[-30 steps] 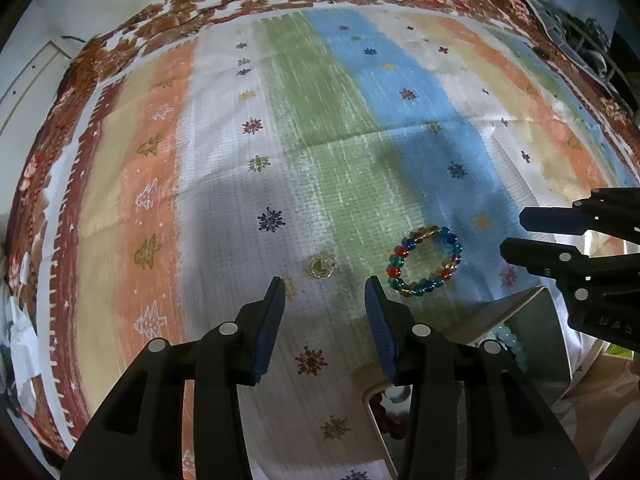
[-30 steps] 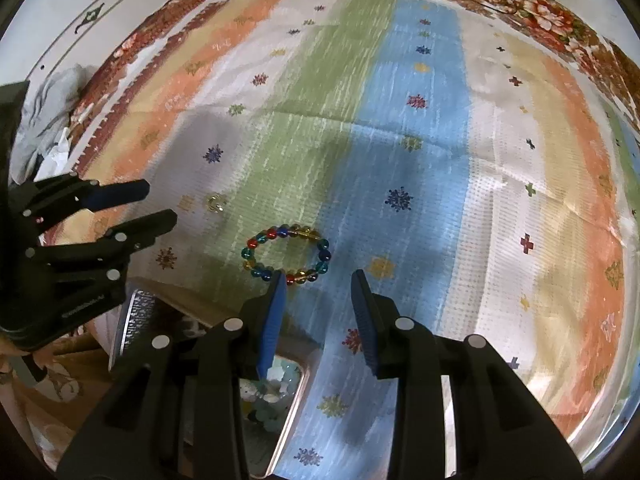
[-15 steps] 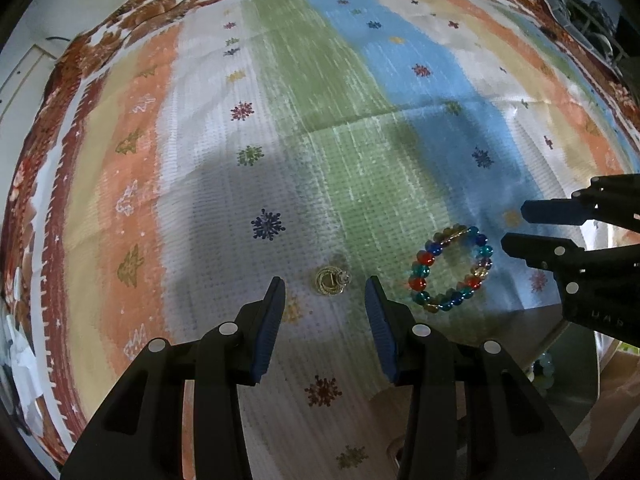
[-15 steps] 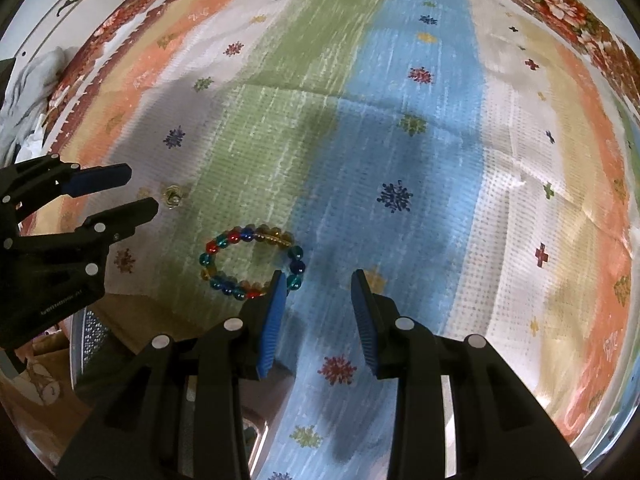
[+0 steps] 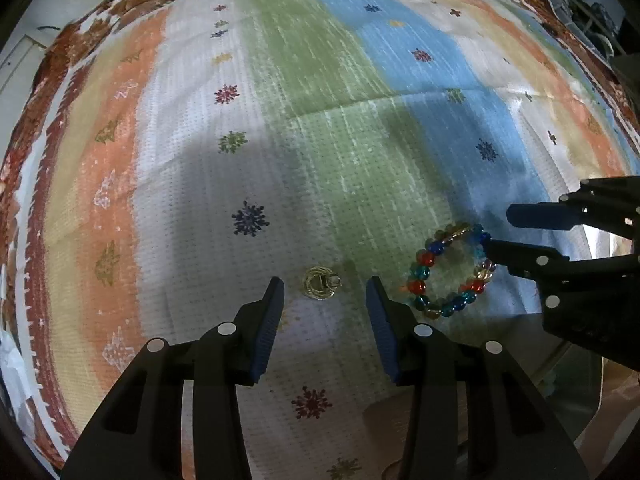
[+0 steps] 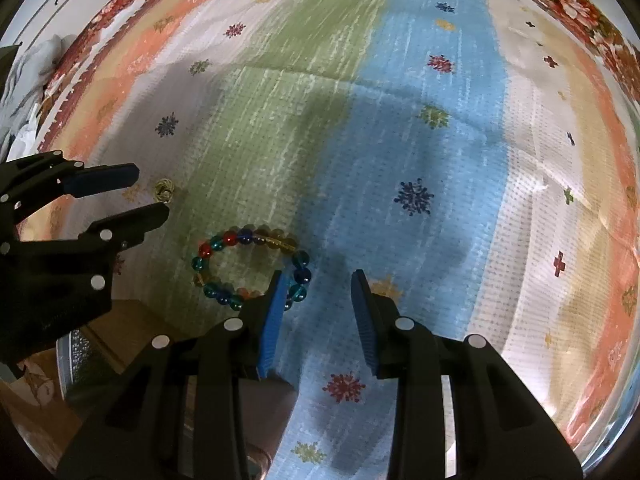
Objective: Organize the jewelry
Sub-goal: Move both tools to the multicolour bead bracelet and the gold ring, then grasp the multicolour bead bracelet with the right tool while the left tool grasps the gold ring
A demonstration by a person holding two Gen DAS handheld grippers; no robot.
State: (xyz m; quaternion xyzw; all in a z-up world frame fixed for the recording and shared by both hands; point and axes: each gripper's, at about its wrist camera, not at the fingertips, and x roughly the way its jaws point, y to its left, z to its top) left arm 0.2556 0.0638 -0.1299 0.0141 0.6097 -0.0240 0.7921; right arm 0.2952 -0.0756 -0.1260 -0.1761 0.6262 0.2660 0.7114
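Gold glints low in the left wrist view: one small ring point(image 5: 320, 283) lies loose between the wide-open, empty left claw point(image 5: 325, 297).

Right wrist view: one beaded bracelet point(image 6: 250, 270) lies lower left, beside the gaping, empty right claw point(image 6: 318, 284). Judging so, both pieces remain unsorted.

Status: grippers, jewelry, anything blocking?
Left gripper open, ring between tips. Right gripper open, one finger at bracelet. Nothing blocking.

On the tablecloth point(image 5: 280, 128), the ring point(image 5: 320, 282) lies just ahead of my left gripper point(image 5: 325, 285), the beaded bracelet point(image 5: 450, 270) to its right, by my right gripper point(image 6: 318, 280).
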